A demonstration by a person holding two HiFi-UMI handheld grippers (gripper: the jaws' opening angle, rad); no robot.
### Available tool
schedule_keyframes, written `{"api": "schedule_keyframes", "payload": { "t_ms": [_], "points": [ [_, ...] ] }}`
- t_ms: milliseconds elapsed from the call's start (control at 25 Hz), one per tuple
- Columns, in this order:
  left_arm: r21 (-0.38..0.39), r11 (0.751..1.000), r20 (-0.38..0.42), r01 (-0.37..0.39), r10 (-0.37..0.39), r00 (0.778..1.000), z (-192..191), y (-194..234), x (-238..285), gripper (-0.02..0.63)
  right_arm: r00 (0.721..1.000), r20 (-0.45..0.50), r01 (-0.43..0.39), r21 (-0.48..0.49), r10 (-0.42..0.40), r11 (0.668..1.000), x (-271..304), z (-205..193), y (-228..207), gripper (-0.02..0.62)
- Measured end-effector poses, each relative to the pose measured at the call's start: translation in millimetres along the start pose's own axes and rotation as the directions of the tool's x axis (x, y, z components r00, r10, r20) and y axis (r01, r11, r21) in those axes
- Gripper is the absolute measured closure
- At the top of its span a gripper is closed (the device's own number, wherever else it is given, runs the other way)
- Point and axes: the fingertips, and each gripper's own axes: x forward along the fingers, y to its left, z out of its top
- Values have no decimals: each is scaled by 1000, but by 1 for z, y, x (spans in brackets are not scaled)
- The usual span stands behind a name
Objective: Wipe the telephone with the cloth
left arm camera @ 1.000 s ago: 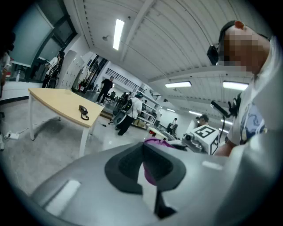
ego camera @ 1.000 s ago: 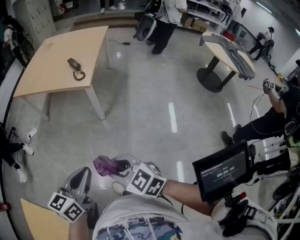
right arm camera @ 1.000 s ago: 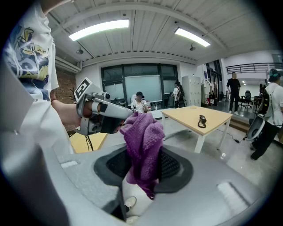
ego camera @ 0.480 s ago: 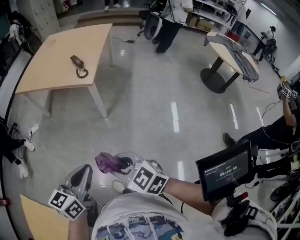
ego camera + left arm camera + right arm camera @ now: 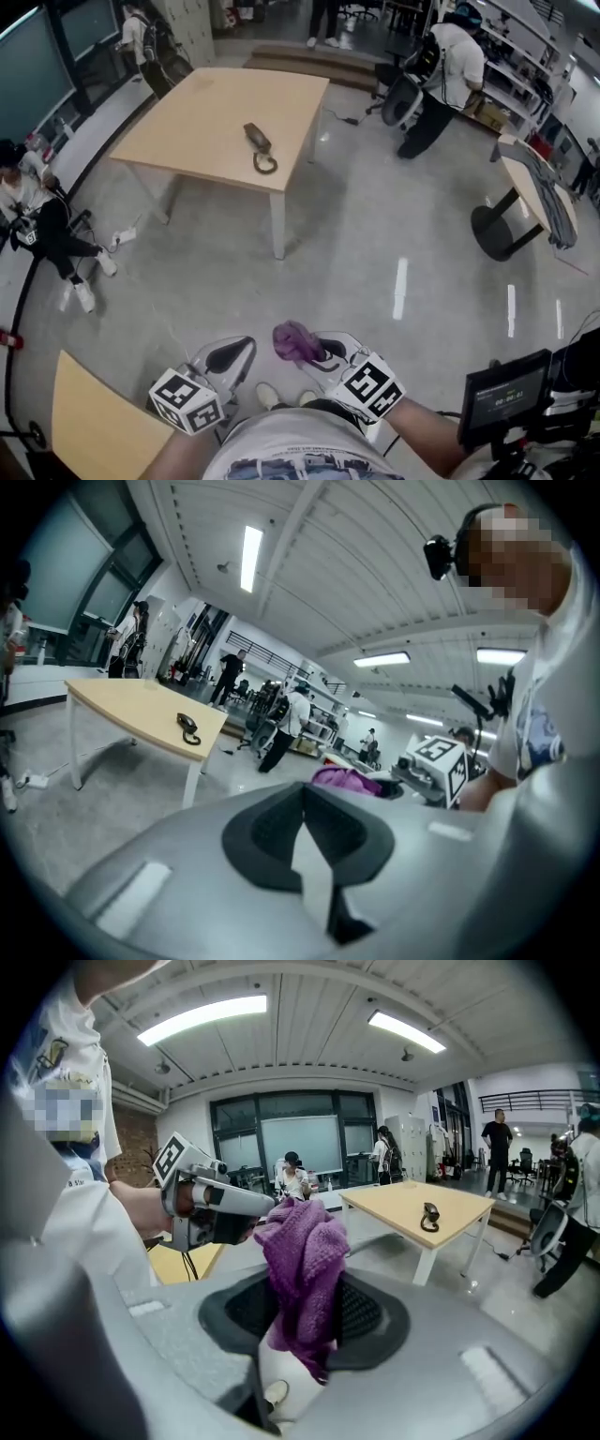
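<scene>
Head view: a pale wooden table [image 5: 178, 131] stands on a shiny gray floor [image 5: 356, 234], and the telephone [image 5: 259, 147] lies on it near its front corner, the cord curled in a loop at the near end. At the bottom of the frame, the right gripper [image 5: 307, 347] is clamped on the purple cloth [image 5: 294, 339], which bunches up between and above its pads (the right gripper view shows the fabric pinched in the jaws and hanging a little below them). Just beside it, the left gripper [image 5: 242, 347] has its jaws pressed together with nothing between them, as the left gripper view shows. The cloth is well apart from the telephone, with open floor between them. A seated person [image 5: 37, 225] is on the floor at the left, and a standing person [image 5: 441, 75] is beyond the table at the upper right.
</scene>
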Motion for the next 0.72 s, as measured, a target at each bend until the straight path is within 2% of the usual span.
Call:
{"api": "schedule_keyframes", "payload": {
  "t_ms": [200, 360, 720],
  "points": [
    [-9, 1000, 18, -19, 19, 1000, -6, 17, 2, 609, 999, -8, 37, -9, -37, 999, 6, -5, -17, 454],
    [-45, 997, 27, -70, 71, 997, -5, 40, 5, 609, 1000, 19, 17, -6, -17, 1000, 17, 4, -31, 454],
    [-56, 987, 26, -148, 150, 988, 39, 102, 52, 609, 999, 19, -43, -64, 44, 997, 63, 45, -117, 454]
  ]
}}
